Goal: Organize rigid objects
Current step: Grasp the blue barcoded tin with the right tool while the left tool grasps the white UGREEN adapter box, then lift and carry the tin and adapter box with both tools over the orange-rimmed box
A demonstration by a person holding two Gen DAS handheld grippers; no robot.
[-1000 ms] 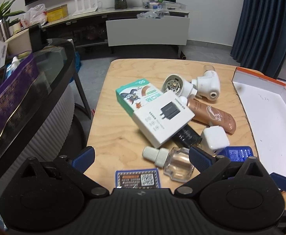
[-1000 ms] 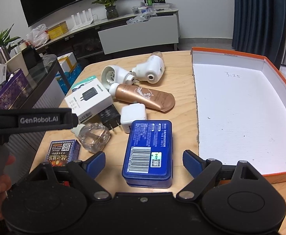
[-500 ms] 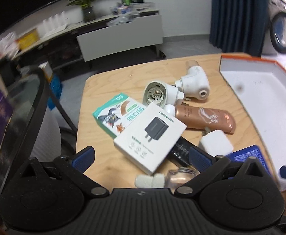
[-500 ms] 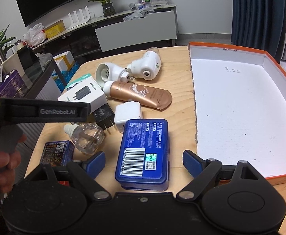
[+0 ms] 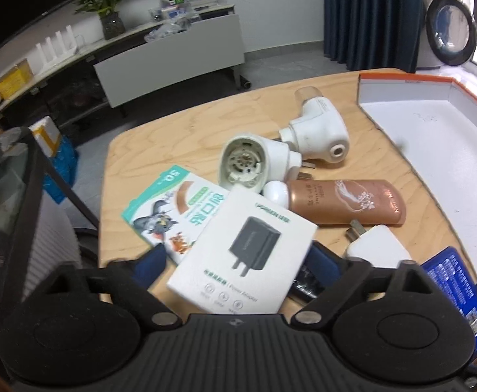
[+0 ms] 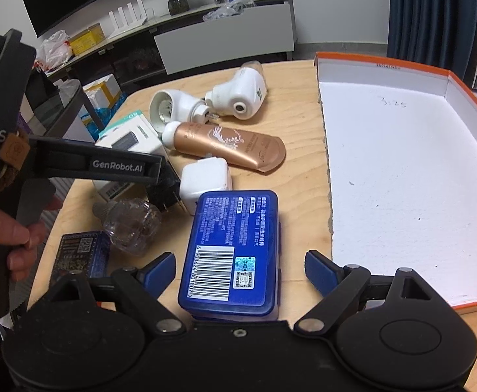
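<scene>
A white charger box (image 5: pixel 243 254) lies between the open fingers of my left gripper (image 5: pixel 238 261), partly on a green cartoon box (image 5: pixel 170 209). Beyond lie two white plug-in devices (image 5: pixel 317 134), a bronze tube (image 5: pixel 346 201) and a white adapter (image 5: pixel 377 248). My right gripper (image 6: pixel 240 268) is open around a blue tin (image 6: pixel 233 248) with a barcode. The left gripper's body (image 6: pixel 91 163) reaches over the charger box (image 6: pixel 130 143) in the right wrist view. A clear glass bottle (image 6: pixel 130 225) and a dark small box (image 6: pixel 78 254) lie left of the tin.
A large shallow box with orange rim (image 6: pixel 382 62) and white inside stands at the table's right. The wooden table's left edge (image 5: pixel 103 215) is near a glass side table (image 5: pixel 9 176). A TV bench (image 5: pixel 170 55) stands across the room.
My left gripper has moved forward and turned right, so the charger box now lies between its fingers. My right gripper has closed in on the blue tin, still open.
</scene>
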